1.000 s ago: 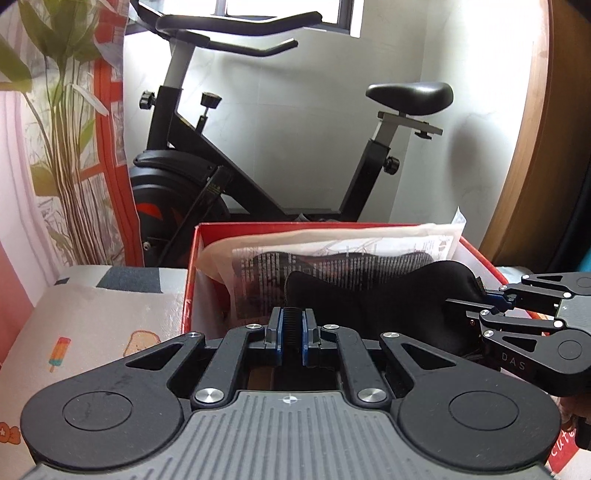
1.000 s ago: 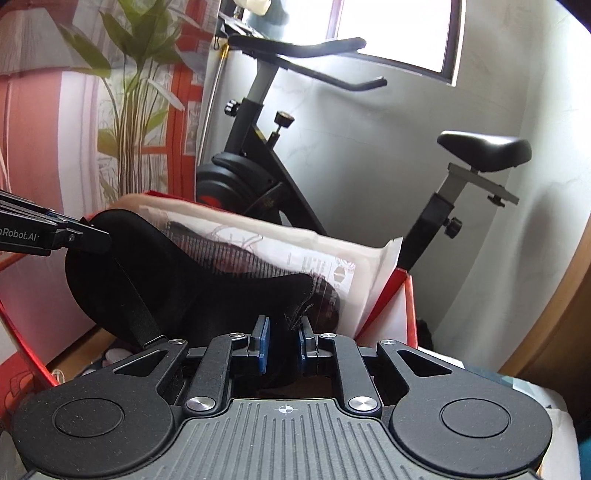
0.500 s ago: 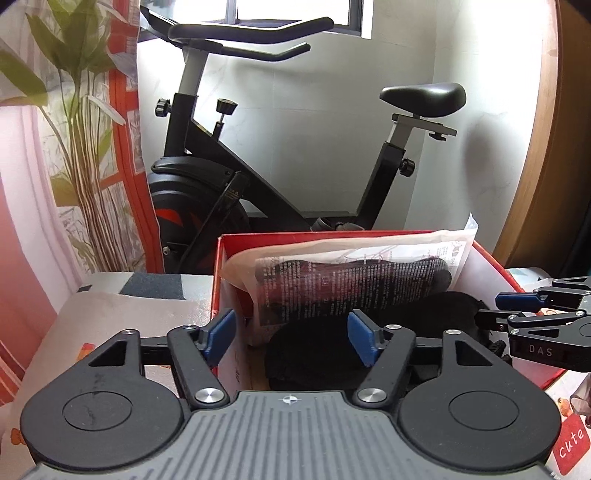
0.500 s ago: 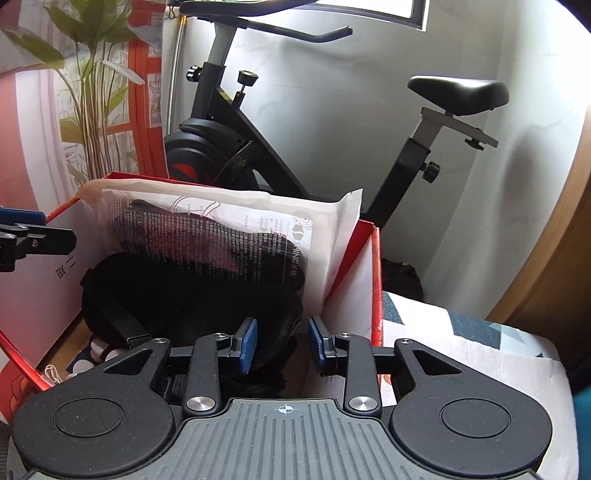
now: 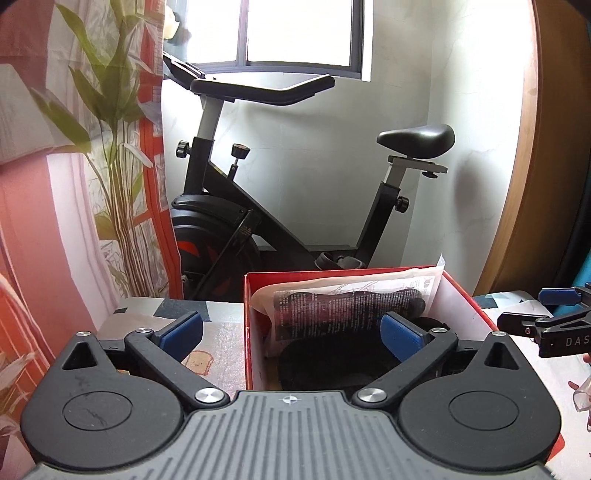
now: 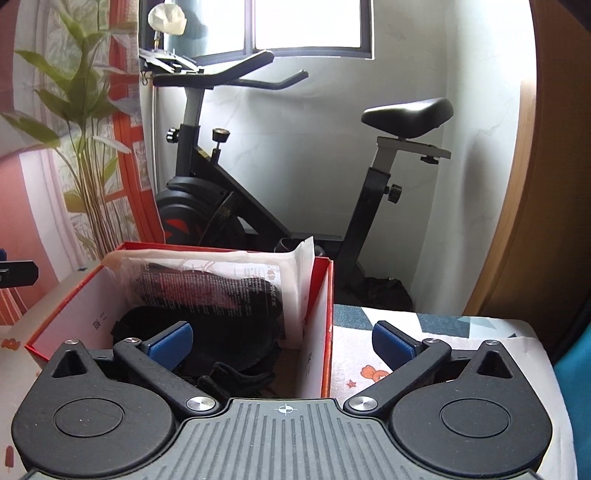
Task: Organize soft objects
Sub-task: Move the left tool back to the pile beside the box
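With both the left gripper (image 5: 291, 334) and right gripper (image 6: 282, 338) spread wide, empty, I'd back straight off the red box (image 6: 317, 314), leaving the black pad (image 6: 221, 332) settled inside.

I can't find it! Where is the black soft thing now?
The black soft pad lies inside the red box, in front of the plastic packet, seen low in both views.

A black exercise bike (image 5: 280, 206) stands against the white wall, its saddle (image 5: 415, 138) off to the right of the handlebars (image 5: 262, 88). Just above the handlebars, a window (image 5: 299, 35) lets in bright daylight. Left of the bike hangs a curtain (image 5: 66, 184) printed with green leaves and orange stripes. Right of the bike curves a wooden panel (image 5: 543, 166). In front of it lies a cartoon-patterned cloth (image 6: 369, 354).
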{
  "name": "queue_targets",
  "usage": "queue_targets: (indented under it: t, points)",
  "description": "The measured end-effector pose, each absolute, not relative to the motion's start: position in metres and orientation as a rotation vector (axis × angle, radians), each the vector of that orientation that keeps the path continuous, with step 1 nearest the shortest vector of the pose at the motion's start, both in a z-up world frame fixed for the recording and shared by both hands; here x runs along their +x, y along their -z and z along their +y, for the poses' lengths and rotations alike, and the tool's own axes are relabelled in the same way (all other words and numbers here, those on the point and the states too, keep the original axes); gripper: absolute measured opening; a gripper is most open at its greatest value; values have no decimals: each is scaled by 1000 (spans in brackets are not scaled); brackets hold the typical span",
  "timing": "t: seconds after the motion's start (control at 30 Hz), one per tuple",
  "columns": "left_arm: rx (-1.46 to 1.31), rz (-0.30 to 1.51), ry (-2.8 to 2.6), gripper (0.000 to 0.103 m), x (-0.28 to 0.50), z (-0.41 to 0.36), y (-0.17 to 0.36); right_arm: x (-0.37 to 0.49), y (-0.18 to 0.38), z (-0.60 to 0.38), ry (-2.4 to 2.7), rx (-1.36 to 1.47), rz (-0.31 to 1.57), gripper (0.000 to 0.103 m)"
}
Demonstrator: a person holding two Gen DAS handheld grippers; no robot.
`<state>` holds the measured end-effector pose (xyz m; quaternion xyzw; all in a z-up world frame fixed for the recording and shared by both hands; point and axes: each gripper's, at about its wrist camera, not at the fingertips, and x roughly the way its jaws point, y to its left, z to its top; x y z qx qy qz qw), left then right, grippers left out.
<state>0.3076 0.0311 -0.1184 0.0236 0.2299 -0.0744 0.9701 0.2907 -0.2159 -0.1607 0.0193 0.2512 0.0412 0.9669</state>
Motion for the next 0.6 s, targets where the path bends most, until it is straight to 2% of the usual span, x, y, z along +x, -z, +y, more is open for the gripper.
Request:
queue_targets:
  t: [0.33,0.6]
  points:
    - [18,413,112,103,231,30,96,199,119,-205,-118,80,335,103]
    - [37,360,34,103,169,23,93,130,108,-193,-136,88,244,103]
